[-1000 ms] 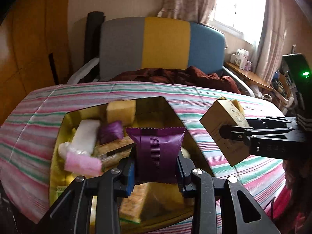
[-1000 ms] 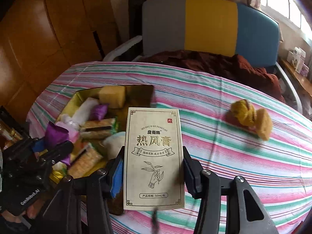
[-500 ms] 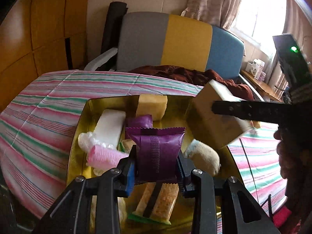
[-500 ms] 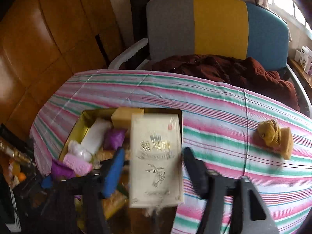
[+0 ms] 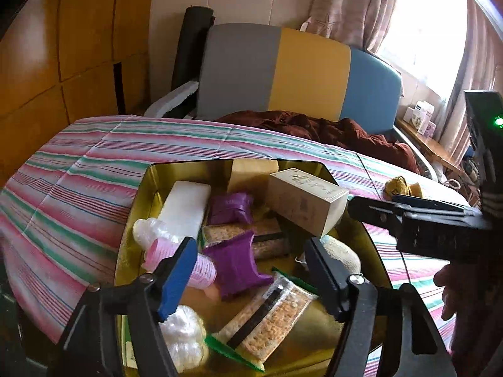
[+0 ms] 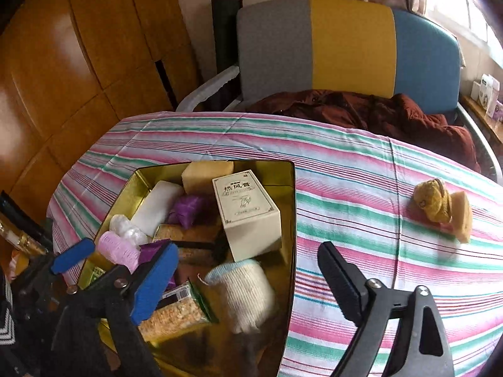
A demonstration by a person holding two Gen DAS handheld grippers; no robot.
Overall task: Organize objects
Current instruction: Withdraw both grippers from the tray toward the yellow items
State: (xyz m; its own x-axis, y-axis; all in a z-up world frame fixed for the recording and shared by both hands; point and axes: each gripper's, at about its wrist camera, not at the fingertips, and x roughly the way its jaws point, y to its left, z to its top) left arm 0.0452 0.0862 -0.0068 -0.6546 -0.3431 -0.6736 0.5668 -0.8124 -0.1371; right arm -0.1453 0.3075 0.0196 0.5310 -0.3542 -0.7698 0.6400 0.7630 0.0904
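A gold tin (image 5: 147, 182) (image 6: 290, 207) on the striped table holds several items. The purple packet (image 5: 235, 264) lies in it among cracker packs, just beyond my open, empty left gripper (image 5: 251, 260). The beige carton (image 5: 306, 202) (image 6: 248, 213) rests tilted at the tin's right side. My right gripper (image 6: 248, 270) is open and empty above the tin's near right part; it shows as a black arm in the left wrist view (image 5: 418, 223). A yellow plush toy (image 6: 432, 201) and a sponge (image 6: 463, 216) lie on the cloth to the right.
The tin also holds a white block (image 6: 155, 207), a pink roll (image 5: 188, 257), another purple packet (image 6: 188, 209), a yellow sponge (image 6: 204, 176), a white knit roll (image 6: 245, 295) and cracker packs (image 5: 270, 317). A tricolour chair (image 6: 345, 50) with dark red cloth stands behind the table.
My left gripper opened and dropped the purple packet into the tin. My right gripper opened and let the beige carton go into the tin, then drew back.
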